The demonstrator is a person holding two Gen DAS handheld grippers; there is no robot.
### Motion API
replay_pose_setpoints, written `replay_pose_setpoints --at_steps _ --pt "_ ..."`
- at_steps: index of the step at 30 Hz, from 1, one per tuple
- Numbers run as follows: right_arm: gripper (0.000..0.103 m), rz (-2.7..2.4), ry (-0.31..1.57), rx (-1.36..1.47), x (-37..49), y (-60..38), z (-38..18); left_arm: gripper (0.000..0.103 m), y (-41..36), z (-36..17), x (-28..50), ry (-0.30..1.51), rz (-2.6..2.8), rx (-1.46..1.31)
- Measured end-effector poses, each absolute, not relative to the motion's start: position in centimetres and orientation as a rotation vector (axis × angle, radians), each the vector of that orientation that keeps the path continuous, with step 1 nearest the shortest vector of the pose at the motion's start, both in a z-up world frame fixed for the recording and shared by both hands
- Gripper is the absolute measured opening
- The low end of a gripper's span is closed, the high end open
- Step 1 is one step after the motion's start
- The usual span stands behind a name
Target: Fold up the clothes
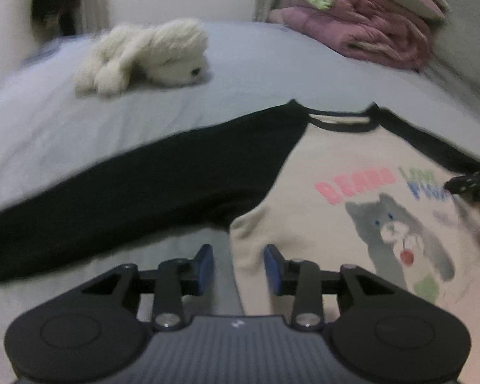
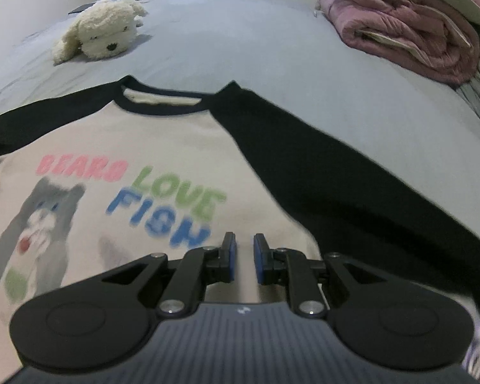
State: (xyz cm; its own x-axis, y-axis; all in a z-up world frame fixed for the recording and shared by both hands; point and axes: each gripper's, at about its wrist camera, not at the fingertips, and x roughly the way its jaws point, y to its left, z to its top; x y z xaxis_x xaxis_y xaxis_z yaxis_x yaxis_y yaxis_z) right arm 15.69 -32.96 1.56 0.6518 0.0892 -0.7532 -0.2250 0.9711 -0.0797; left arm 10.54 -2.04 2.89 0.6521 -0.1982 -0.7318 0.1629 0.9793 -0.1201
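Ahead of the left gripper (image 1: 238, 265), the shirt (image 1: 320, 172) runs off the right edge, its lettering (image 1: 380, 182) smeared and partly covered by the right gripper (image 1: 473, 184), whose fingertips stay indistinct.

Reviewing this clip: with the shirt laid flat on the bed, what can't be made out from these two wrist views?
- Shirt hem: hidden behind the right gripper body in the right wrist view, and behind the left gripper body in the left wrist view.
- Sleeve cuffs: cut off by the frame edges in both views.
- Printed lettering: blurred in the left wrist view, partly covered by the other gripper.
- Quilt pile: top cut off by the frame edge.
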Motion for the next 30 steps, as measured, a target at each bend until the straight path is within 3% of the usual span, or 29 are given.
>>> replay_pose_setpoints --at_steps 9,11,12,13,19,20,21,23,24,30 --pt "0.018 0.204 0.758 -0.265 22.6 -30.4 2.5 0.037 -1.1 2.7 11.1 0.841 -0.225 -0.106" --pt "0.029 0.203 0.729 -0.263 24.0 -30.3 2.9 0.037 -0.9 2.8 11.3 0.848 -0.226 -0.128" --pt "0.042 0.207 0.715 -0.269 24.7 -30.3 3.1 0.037 -0.7 2.9 11.5 0.851 -0.225 -0.139" --pt "0.046 0.214 0.702 -0.279 25.3 -30.2 3.2 0.037 -0.7 2.9 11.6 0.853 -0.224 -0.144" --pt "0.046 0.328 0.703 -0.438 27.2 -28.8 2.2 0.037 -0.8 3.0 11.7 0.857 -0.231 -0.118" --pt "0.045 0.345 0.714 -0.447 27.4 -28.7 1.9 0.037 -0.8 3.0 11.7 0.857 -0.233 -0.116" --pt "0.035 0.36 0.725 -0.446 27.6 -28.9 1.7 0.037 -0.7 2.9 11.7 0.857 -0.233 -0.116" --pt "0.026 0.374 0.755 -0.411 28.2 -29.5 1.9 0.037 -0.7 2.9 11.7 0.854 -0.234 -0.113" --pt "0.013 0.362 0.768 -0.402 28.5 -29.7 2.0 0.037 -0.8 2.9 11.7 0.851 -0.233 -0.107" --pt "0.006 0.322 0.729 -0.446 27.8 -29.4 2.9 0.037 -1.0 3.0 11.6 0.843 -0.222 -0.091"
